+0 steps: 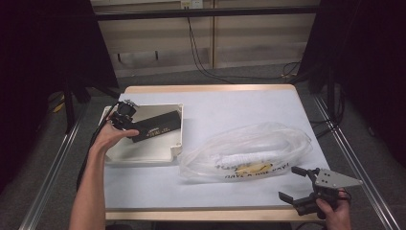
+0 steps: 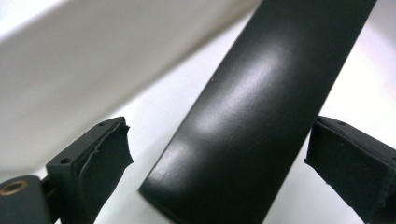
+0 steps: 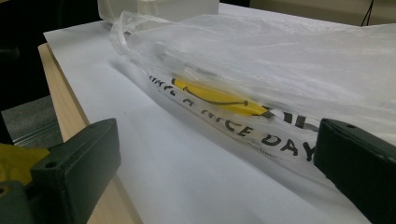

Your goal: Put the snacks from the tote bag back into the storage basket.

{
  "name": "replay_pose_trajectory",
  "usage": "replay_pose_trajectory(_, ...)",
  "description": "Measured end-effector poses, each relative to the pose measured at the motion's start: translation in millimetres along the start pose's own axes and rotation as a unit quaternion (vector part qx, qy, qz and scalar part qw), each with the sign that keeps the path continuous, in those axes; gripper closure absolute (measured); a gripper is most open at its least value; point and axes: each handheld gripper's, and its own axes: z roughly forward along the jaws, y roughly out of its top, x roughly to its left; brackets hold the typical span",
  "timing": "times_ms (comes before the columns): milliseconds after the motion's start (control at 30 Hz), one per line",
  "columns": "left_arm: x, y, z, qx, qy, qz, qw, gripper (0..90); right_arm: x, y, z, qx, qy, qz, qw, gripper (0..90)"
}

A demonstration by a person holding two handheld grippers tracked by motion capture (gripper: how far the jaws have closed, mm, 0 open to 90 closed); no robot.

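The black box (image 1: 155,126) lies in the white tray (image 1: 143,155) at ten o'clock on the worktop (image 1: 239,103). The left tool (image 2: 219,154) stands open around it, pads clear on both sides (the box seems just set down). To finish well, lift the tool straight away without dragging the box. The right tool (image 1: 299,184) waits open at five o'clock, near the plastic bag (image 1: 249,148).
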Motion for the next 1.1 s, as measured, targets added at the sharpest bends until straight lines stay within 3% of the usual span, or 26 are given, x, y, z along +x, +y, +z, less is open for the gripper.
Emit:
replay_pose_trajectory(67,-2.0,-1.4,-7.1,-0.014,0.003,0.005,0.9999,5.2,-0.2,0.1,0.3,0.000,0.001,0.000,1.0000,0.4)
replay_pose_trajectory(133,-5.3,-3.5,-13.8,-0.037,0.009,-0.005,0.9993,5.7,0.1,0.3,0.5,0.001,0.001,-0.002,1.0000,0.4)
replay_pose_trajectory(200,-8.4,-7.3,-24.1,-0.064,0.018,-0.008,0.9978,11.6,0.2,0.3,0.8,-0.001,-0.001,-0.002,1.0000,0.4)
replay_pose_trajectory(333,-14.3,-16.0,-39.2,-0.086,0.020,-0.006,0.9961,25.7,-0.8,0.4,1.7,-0.001,-0.003,-0.002,1.0000,0.4)
replay_pose_trajectory(400,-18.0,-22.5,-45.4,-0.107,0.027,-0.018,0.9937,30.3,-0.3,0.4,1.6,-0.001,-0.003,-0.001,1.0000,0.4)
replay_pose_trajectory(433,-19.9,-26.7,-47.6,-0.114,0.019,-0.026,0.9929,30.5,0.0,0.4,1.1,-0.001,-0.004,-0.003,1.0000,0.4)
replay_pose_trajectory(500,-25.6,-35.2,-52.0,-0.125,0.032,-0.030,0.9911,36.1,0.2,1.3,0.3,-0.003,-0.004,-0.003,1.0000,0.4)
replay_pose_trajectory(667,-41.8,-49.5,-54.9,-0.146,0.019,-0.025,0.9888,50.0,0.8,2.6,1.4,-0.004,-0.006,-0.004,1.0000,0.4)
replay_pose_trajectory(800,-47.2,-56.1,-55.7,-0.143,0.017,-0.019,0.9893,67.9,1.0,3.1,2.6,-0.003,-0.007,-0.003,1.0000,0.5)
replay_pose_trajectory(833,-49.2,-57.3,-55.3,-0.143,0.011,-0.016,0.9895,67.9,1.0,3.1,2.6,-0.003,-0.007,-0.003,1.0000,0.5)
replay_pose_trajectory(867,-52.4,-58.4,-54.5,-0.140,0.010,-0.013,0.9901,76.7,1.0,2.7,2.5,-0.002,-0.007,-0.002,1.0000,0.4)
replay_pose_trajectory(933,-56.0,-60.7,-51.8,-0.137,0.012,-0.007,0.9905,84.7,1.0,2.7,2.4,-0.003,-0.008,-0.002,1.0000,0.4)
replay_pose_trajectory(967,-56.6,-62.2,-50.2,-0.124,0.006,-0.007,0.9922,84.7,1.1,2.8,2.2,-0.003,-0.007,-0.002,1.0000,0.4)
replay_pose_trajectory(1000,-56.6,-63.5,-48.8,-0.125,0.000,-0.009,0.9922,89.9,1.3,2.8,2.1,-0.003,-0.006,-0.003,1.0000,0.4)
replay_pose_trajectory(1100,-54.8,-64.9,-44.1,-0.119,0.002,-0.010,0.9928,90.0,1.5,3.1,2.8,-0.002,-0.002,-0.004,1.0000,0.4)
